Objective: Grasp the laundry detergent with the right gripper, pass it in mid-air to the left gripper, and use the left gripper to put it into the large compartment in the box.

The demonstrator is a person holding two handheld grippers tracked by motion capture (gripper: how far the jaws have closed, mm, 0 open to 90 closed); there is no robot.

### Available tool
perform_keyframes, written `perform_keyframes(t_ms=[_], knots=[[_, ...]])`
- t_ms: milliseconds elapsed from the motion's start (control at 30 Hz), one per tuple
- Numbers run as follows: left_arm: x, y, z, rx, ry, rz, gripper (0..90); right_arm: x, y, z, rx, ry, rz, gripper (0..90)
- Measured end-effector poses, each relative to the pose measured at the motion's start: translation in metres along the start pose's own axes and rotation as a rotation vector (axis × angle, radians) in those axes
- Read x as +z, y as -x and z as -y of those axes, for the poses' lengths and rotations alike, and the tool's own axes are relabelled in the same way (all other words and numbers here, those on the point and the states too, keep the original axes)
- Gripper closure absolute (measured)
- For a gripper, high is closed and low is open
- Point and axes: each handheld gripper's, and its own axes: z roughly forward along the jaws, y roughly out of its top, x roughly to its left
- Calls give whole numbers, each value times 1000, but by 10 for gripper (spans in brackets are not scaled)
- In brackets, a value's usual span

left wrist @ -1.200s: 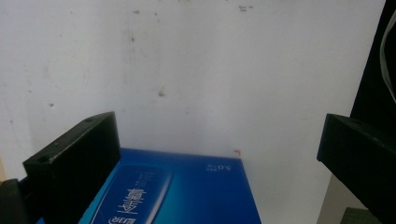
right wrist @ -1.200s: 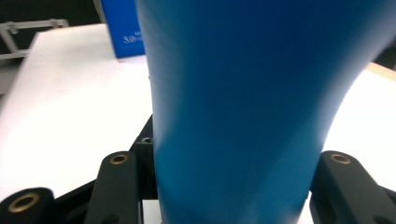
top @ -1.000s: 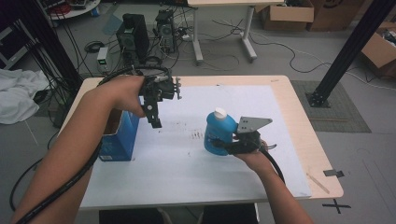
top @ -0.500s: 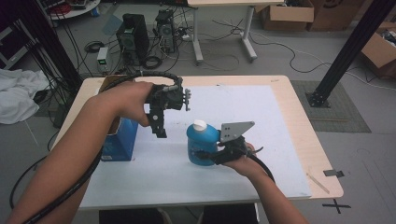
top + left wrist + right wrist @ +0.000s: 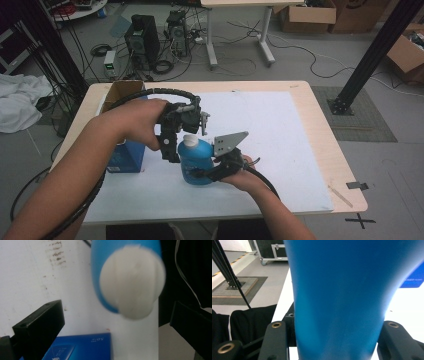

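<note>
A blue bottle [image 5: 196,162] with a white cap [image 5: 189,140] stands upright on the white sheet near the table's front. My right gripper [image 5: 201,173] is shut on its lower body from the right; in the right gripper view the bottle [image 5: 339,297] sits tight between both jaws of that gripper [image 5: 332,340]. My left gripper [image 5: 175,149] hangs just above and left of the cap, pointing down. In the left gripper view it [image 5: 115,330] is open, with the blurred cap [image 5: 131,282] between its two wide-set jaws, untouched.
A blue box [image 5: 127,155] with an open brown top stands at the table's left, close behind my left hand, and appears again [image 5: 80,347] low in the left gripper view. The white sheet [image 5: 285,125] covers most of the wooden table [image 5: 332,150]. Computers and cables lie on the floor beyond.
The right gripper has carried the bottle leftward to the left gripper. The left gripper has moved right and down until its jaws sit around the cap.
</note>
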Motion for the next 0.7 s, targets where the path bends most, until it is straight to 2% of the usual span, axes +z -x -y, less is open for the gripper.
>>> perform_keyframes(t_ms=[367, 700], knots=[[3, 8, 1, -14, 9, 2, 1, 24, 1, -14, -9, 10, -38, 475], [10, 10, 2, -24, -11, 7, 1, 32, -2, -26, -45, 10, -56, 475]])
